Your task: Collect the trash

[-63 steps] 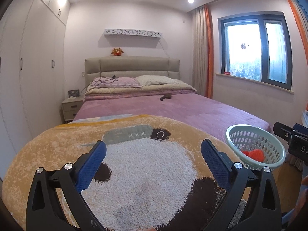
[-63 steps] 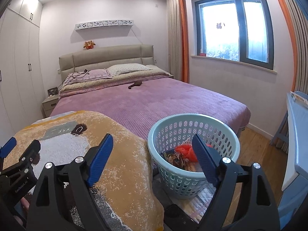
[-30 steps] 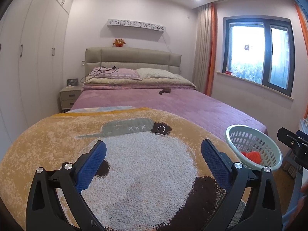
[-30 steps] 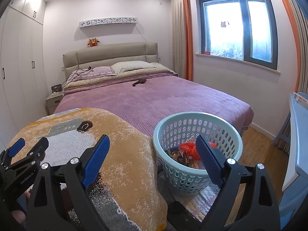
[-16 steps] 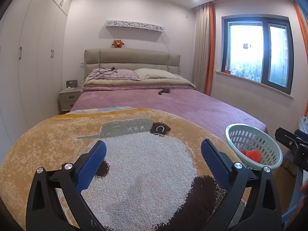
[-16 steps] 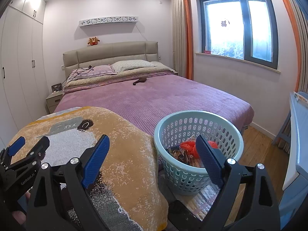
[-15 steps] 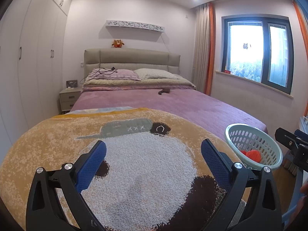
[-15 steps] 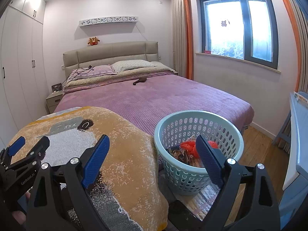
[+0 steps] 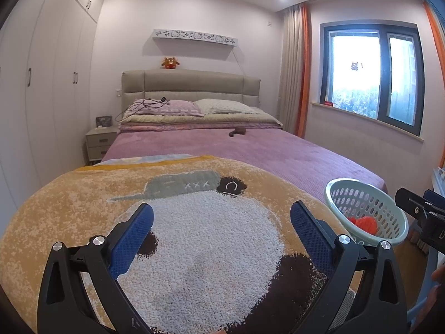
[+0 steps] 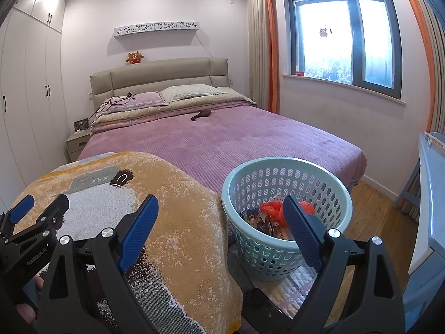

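Bedroom, daylight at the window (image 10: 345, 36), ceiling lights on. One bed (image 10: 250, 139) with a purple cover fills the middle. One orange blanket (image 9: 194, 222) with a cartoon print lies over the near end, directly under the left gripper (image 9: 221, 235). One pale green basket (image 10: 286, 167) stands on the floor at the bed's foot corner, beside the blanket's edge, presumably set there as the collecting point within reach of both hands.

Left gripper: jaws spread wide, nothing between them, poised above the blanket. Right gripper (image 10: 219, 228): jaws likewise spread wide and empty, its right finger (image 10: 301, 231) overlapping the basket's mouth in view. Judgement: both are held open and ready because no item is in hand; the next piece has yet to be chosen.

Trash in the basket: one orange-red crumpled piece (image 10: 274, 208) and printed wrappers (image 10: 258, 220) beside it; the wrapper count cannot be told.

Items on the bed, counted: two pillows (image 10: 192, 91), one black cable (image 10: 114, 103) on the left pillow, one dark brown object (image 10: 201, 114) on the cover near the pillows, kind not clear. It is the only loose candidate visible, and lies well apart from both grippers. One plush toy (image 10: 134, 57) sits on the headboard. One nightstand (image 9: 100, 146) stands left of the bed.
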`<state>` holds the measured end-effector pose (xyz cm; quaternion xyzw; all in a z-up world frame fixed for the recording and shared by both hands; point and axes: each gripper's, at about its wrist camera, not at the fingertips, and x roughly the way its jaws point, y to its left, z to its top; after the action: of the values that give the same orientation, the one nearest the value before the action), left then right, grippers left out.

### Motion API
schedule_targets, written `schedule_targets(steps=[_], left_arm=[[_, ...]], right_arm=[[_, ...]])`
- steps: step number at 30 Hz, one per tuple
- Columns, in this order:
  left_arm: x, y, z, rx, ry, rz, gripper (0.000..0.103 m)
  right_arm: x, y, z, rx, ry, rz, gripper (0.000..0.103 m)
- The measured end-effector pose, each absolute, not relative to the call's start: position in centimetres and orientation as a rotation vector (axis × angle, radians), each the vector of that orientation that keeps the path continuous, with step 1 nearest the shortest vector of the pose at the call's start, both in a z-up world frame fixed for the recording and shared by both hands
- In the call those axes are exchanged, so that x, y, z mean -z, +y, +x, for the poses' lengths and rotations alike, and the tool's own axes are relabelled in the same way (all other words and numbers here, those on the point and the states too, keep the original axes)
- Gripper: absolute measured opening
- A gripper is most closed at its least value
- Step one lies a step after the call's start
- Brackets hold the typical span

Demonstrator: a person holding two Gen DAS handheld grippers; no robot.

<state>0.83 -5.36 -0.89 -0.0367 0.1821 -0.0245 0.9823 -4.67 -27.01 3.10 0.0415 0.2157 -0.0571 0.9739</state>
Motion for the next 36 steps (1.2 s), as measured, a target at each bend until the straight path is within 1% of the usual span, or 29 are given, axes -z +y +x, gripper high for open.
schedule_targets(steps=[36], left_arm=[[0.4, -6.7, 0.0, 0.002, 0.332, 0.019, 0.095]], right_arm=[[-2.8, -27.1, -4.7, 0.117, 0.440, 0.063, 0.087]])
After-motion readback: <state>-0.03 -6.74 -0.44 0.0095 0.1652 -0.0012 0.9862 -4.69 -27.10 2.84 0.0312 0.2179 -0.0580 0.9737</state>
